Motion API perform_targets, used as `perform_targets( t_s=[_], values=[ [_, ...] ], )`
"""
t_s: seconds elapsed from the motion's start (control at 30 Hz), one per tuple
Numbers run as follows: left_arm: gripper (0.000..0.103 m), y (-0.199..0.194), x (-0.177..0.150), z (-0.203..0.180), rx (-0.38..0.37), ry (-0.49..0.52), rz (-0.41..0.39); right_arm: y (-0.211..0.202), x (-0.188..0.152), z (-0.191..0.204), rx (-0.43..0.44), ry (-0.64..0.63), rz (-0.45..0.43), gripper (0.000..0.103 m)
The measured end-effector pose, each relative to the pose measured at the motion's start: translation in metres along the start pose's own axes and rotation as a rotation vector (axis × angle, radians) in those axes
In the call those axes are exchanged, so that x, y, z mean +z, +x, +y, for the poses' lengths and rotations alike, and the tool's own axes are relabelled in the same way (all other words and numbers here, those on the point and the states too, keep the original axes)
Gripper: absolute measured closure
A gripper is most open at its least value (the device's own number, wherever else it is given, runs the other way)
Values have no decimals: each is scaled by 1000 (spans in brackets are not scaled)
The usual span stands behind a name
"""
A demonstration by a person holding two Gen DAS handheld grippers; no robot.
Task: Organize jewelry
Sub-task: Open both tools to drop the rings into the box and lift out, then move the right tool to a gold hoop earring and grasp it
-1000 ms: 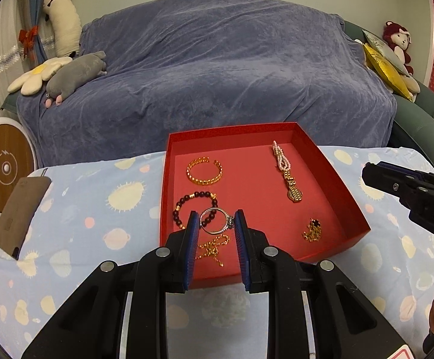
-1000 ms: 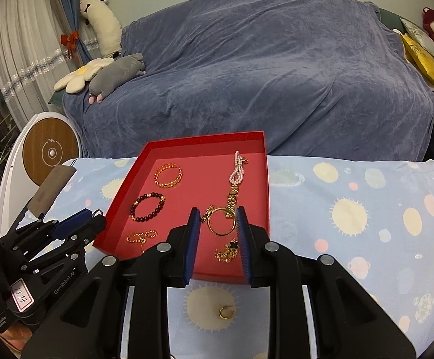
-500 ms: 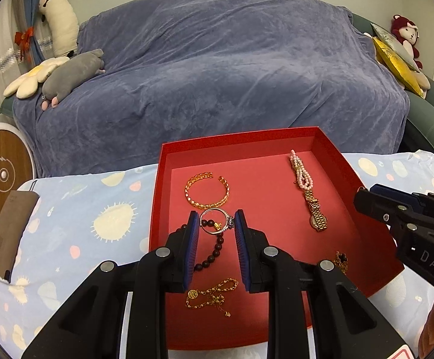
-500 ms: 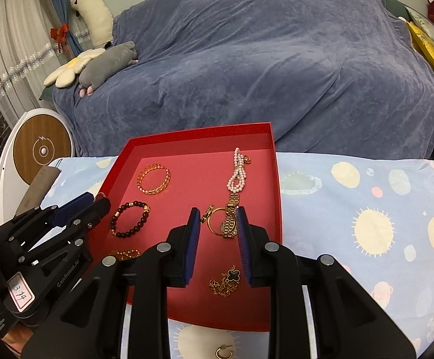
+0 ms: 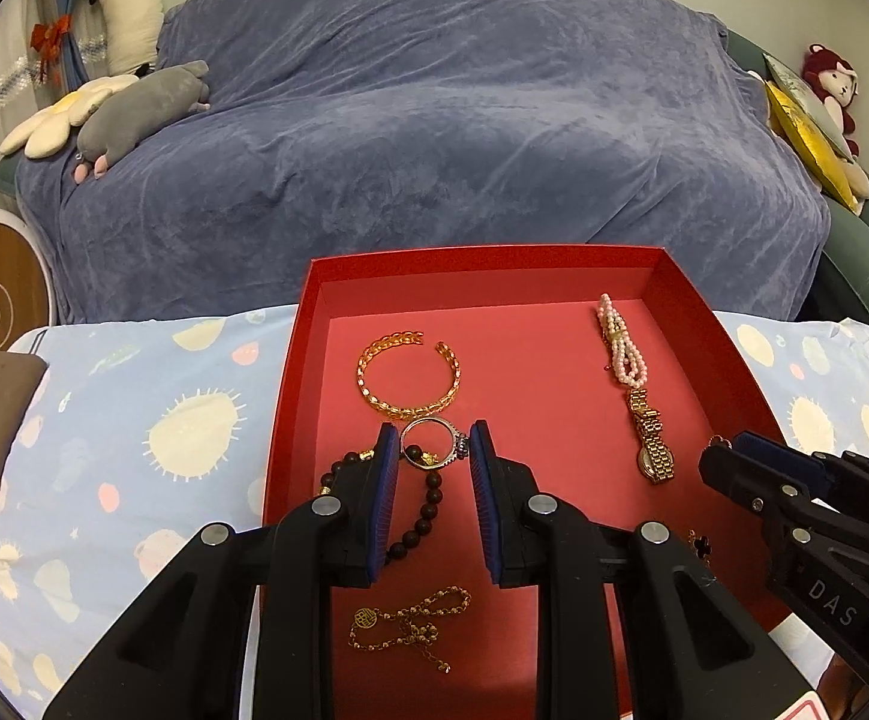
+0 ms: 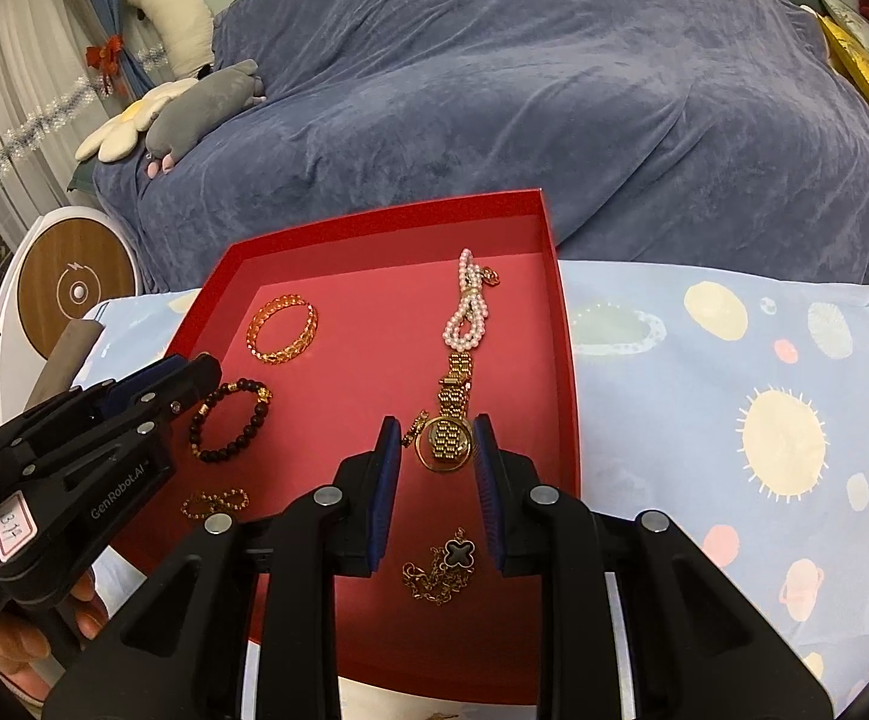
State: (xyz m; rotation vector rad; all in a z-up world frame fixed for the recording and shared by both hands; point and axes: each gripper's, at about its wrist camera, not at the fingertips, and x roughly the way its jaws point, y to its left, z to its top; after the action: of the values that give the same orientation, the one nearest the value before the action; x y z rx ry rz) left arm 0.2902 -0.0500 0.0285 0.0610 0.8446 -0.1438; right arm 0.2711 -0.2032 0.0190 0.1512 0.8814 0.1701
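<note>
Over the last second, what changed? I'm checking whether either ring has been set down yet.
Both tongs moved forward and down over the red tray. The left tongs still grip the silver ring; the right tongs still grip the gold ring. Neither was released. The gold bangle, beaded bracelet, pearl strand and chains lie where they were.
</note>
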Motion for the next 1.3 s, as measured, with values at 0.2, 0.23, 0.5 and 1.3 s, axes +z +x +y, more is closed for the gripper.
perform_targets(
  t_s=[0.2, 0.23, 0.5, 1.3],
  values=[
    [81, 3, -2, -2, -3, -7, 9, 2, -1, 0, -2, -3, 4, 79],
    [81, 3, -2, -1, -4, -8, 9, 2, -2, 0, -2, -6, 3, 79],
    [52, -4, -2, -1, 4, -15, -16, -2, -4, -3, 0, 5, 1, 78],
    [39, -150, -109, 16, 23, -38, -57, -150, -122, -6, 18, 79, -75, 57]
  ],
)
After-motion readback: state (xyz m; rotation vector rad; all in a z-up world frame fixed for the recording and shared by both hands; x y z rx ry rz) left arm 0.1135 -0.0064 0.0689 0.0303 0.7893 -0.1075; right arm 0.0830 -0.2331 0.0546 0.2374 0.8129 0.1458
